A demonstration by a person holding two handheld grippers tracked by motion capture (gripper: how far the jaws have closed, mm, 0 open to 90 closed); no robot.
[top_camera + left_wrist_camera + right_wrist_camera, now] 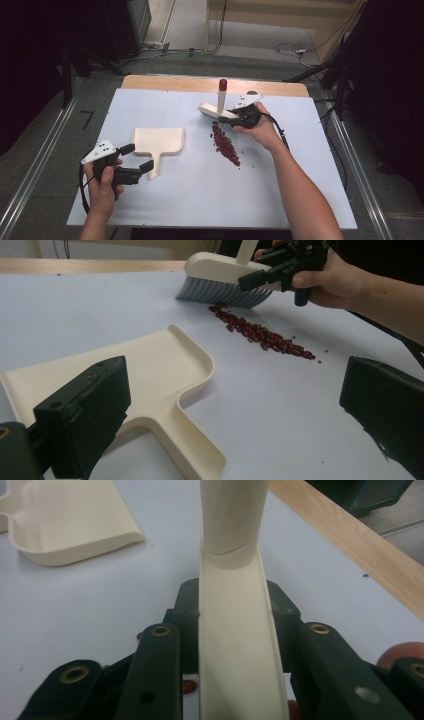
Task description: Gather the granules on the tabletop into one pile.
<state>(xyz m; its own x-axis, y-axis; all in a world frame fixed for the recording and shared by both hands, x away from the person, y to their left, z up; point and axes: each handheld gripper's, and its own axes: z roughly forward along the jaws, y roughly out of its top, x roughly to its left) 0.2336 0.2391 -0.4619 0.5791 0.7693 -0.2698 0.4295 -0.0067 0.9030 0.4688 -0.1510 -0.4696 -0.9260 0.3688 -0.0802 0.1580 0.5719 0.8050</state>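
Right tongs (235, 118) clamped on the brush (216, 111), upper centre of the high view, bristles just behind the far end of the beans (226, 145). Left tongs (136, 159) open, empty, hovering at lower left just beside the dustpan (159, 140) handle. Best to keep the bristles flat on the table (200, 195), sweep in short strokes toward the pan's open edge, and steady that pan first. Beans: small, dark red, glossy, strung in a slanting line mid-frame, a few strays alongside.

Black two-jaw tool (134, 159) with grey three-cornered plate, trailing cable
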